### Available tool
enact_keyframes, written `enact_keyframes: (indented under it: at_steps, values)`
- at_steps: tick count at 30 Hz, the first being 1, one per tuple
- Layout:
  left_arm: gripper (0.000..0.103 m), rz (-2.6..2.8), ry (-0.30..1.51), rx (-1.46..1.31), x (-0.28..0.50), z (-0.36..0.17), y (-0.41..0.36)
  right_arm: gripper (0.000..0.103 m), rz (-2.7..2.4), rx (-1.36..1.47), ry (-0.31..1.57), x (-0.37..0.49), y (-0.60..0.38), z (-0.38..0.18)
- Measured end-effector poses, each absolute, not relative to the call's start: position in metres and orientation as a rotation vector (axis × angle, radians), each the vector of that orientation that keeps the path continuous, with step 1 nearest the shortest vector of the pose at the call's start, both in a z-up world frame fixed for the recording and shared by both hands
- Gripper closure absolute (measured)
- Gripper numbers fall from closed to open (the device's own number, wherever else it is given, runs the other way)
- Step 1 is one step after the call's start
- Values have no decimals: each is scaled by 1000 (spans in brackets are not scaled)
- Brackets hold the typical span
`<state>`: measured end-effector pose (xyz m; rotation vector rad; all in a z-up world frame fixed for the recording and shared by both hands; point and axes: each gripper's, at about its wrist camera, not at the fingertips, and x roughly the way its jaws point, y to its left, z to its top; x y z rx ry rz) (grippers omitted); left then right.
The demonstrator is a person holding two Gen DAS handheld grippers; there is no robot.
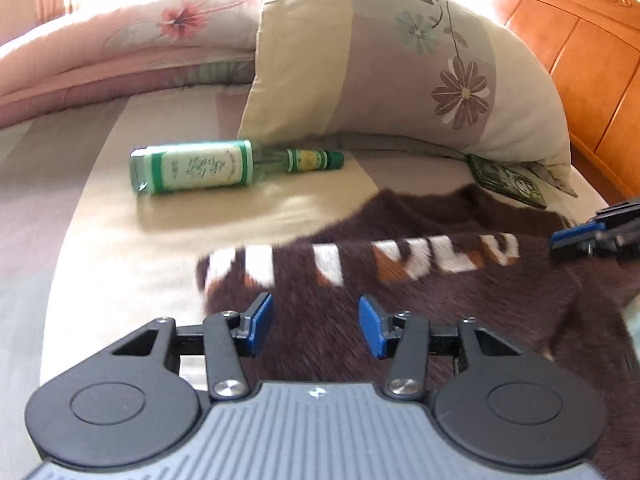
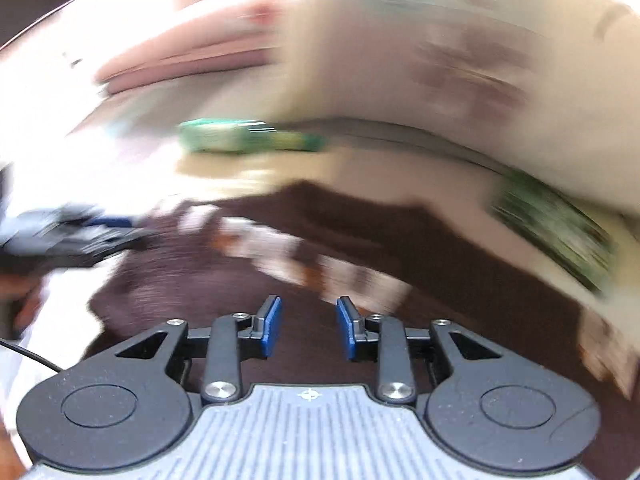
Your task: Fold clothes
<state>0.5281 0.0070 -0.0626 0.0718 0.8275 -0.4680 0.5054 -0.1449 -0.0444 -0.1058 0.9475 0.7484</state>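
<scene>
Brown fuzzy sweater (image 1: 440,304) lies on a bed (image 1: 100,240), its band of white letters running left to right, unreadable. Left gripper (image 1: 316,326) and right gripper (image 2: 309,328) hover above it, fingers apart, nothing between them. Bare sheet lies open to the left. Beyond sit a green-labelled bottle (image 1: 200,172) on its side, and a flowered pillow (image 1: 380,60) with printed writing, by a wooden headboard (image 1: 580,48).
</scene>
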Motion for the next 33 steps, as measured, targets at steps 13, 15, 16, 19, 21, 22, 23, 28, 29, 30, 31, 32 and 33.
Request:
enact_keyframes:
  at_steps: [13, 15, 16, 19, 21, 22, 23, 28, 29, 30, 31, 32, 33]
  values:
    - [53, -496, 900, 94, 548, -90, 19, 66, 846, -336, 964, 489, -120, -94]
    - [57, -500, 899, 72, 545, -80, 19, 66, 825, -335, 987, 486, -132, -91]
    - [57, -503, 896, 59, 542, -75, 19, 66, 816, -325, 1000, 486, -137, -91]
    - [57, -547, 903, 36, 523, -64, 18, 65, 792, -303, 1019, 488, -138, -95]
    - [54, -573, 945, 72, 509, -68, 16, 61, 779, -294, 1021, 488, -135, -96]
    - [54, -574, 973, 98, 503, -75, 16, 57, 773, -291, 1020, 487, -135, -96]
    - [54, -567, 992, 105, 498, -81, 18, 56, 768, -287, 1018, 486, -134, -96]
    - [56, -539, 979, 29, 490, -62, 23, 54, 745, -298, 1007, 485, -130, -86]
    - [54, -559, 975, 32, 485, -60, 22, 52, 742, -306, 999, 486, -127, -82]
    - [54, -575, 990, 40, 482, -63, 19, 50, 746, -305, 970, 487, -125, -77]
    - [54, -582, 1011, 56, 478, -69, 17, 44, 750, -303, 940, 489, -122, -73]
    - [54, -584, 1017, 73, 475, -75, 16, 42, 746, -294, 926, 493, -119, -71]
    - [53, -584, 1013, 75, 474, -77, 17, 42, 737, -283, 923, 500, -117, -72]
